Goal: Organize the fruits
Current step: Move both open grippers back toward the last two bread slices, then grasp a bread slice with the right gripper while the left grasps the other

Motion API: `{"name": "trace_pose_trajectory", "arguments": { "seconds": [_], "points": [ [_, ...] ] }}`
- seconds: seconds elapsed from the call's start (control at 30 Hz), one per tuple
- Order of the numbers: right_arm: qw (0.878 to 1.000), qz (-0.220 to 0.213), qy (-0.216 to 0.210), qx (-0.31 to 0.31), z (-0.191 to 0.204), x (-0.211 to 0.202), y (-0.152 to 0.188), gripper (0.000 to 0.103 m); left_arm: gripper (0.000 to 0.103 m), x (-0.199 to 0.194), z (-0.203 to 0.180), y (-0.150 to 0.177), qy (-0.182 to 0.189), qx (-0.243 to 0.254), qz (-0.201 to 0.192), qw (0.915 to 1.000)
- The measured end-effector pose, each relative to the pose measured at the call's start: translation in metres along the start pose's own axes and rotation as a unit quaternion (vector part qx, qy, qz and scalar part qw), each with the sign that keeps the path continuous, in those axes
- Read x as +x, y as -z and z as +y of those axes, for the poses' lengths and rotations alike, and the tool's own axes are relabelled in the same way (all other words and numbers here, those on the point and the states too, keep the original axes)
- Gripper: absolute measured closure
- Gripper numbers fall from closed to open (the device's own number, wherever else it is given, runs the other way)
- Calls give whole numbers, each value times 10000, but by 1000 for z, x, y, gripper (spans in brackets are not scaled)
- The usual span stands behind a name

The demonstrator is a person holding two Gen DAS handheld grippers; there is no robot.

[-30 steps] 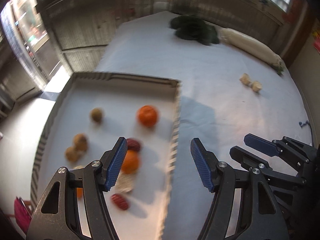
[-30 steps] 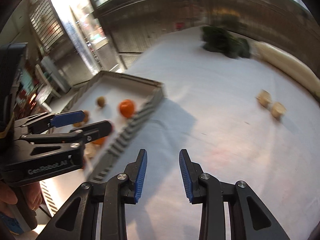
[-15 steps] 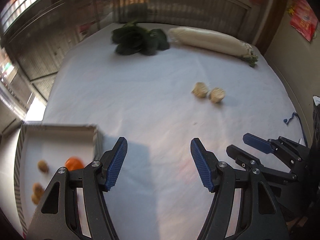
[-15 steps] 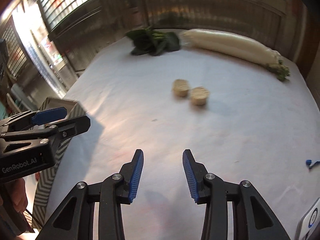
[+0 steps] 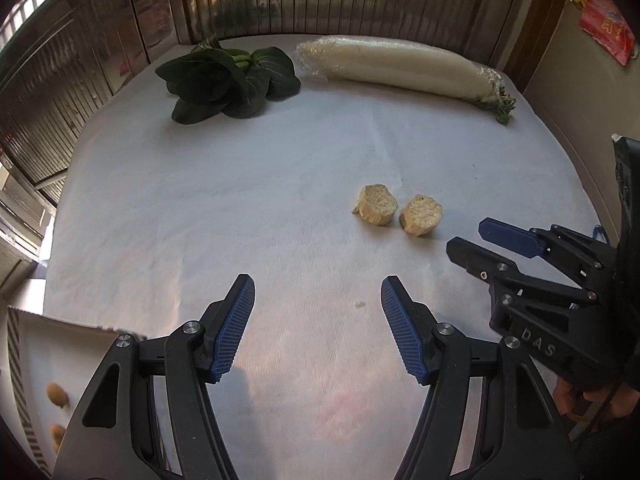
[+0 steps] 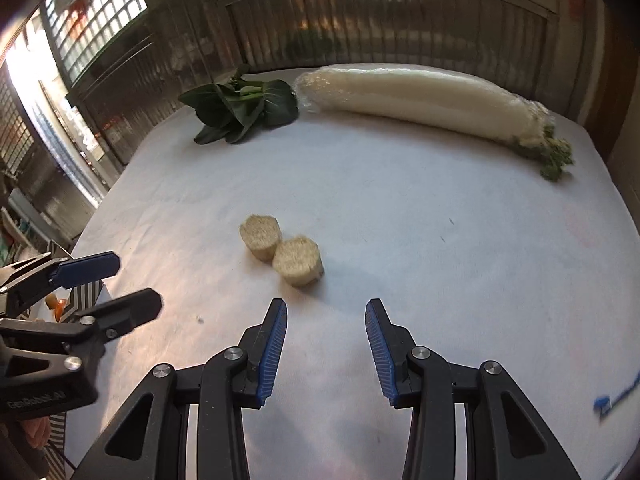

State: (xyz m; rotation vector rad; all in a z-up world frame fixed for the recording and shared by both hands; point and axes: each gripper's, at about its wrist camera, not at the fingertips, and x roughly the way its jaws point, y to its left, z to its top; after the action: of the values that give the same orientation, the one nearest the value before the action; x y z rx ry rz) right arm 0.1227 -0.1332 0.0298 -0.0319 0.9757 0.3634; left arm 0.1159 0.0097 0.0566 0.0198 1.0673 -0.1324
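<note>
Two tan round cut pieces lie side by side on the white cloth; the right wrist view shows them just ahead and left of my right gripper. That gripper is open with only cloth between its fingers. My left gripper is open too, wider, and holds nothing. The striped tray peeks in at the lower left with small brown fruits in it. Each gripper appears in the other's view: right gripper, left gripper.
Dark leafy greens and a long wrapped white radish lie along the far edge of the table. Slatted wooden walls stand behind. A small blue object lies at the right edge. A hand holds the right gripper.
Both grippers have swung right, away from the tray, which slid from the middle to the lower left corner. The tan pieces are now close. The right gripper's fingers stand slightly wider apart.
</note>
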Motion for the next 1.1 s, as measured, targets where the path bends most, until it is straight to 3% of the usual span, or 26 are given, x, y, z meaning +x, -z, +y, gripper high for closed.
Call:
{"name": "trace_pose_trajectory", "arguments": {
  "seconds": [0.37, 0.47, 0.83, 1.1],
  "points": [
    [9992, 65, -75, -388, 13, 31, -17, 64, 37, 16, 4, -20, -5, -48, 12, 10000],
    [9990, 117, -147, -406, 12, 35, -20, 73, 37, 20, 2, -24, -5, -44, 9, 10000],
    [9999, 62, 113, 90, -21, 16, -8, 73, 37, 38, -24, -39, 192, 111, 18, 9998],
    [9997, 58, 66, 234, -30, 13, -2, 73, 37, 62, -40, -48, 186, 206, 120, 9995]
  ]
}}
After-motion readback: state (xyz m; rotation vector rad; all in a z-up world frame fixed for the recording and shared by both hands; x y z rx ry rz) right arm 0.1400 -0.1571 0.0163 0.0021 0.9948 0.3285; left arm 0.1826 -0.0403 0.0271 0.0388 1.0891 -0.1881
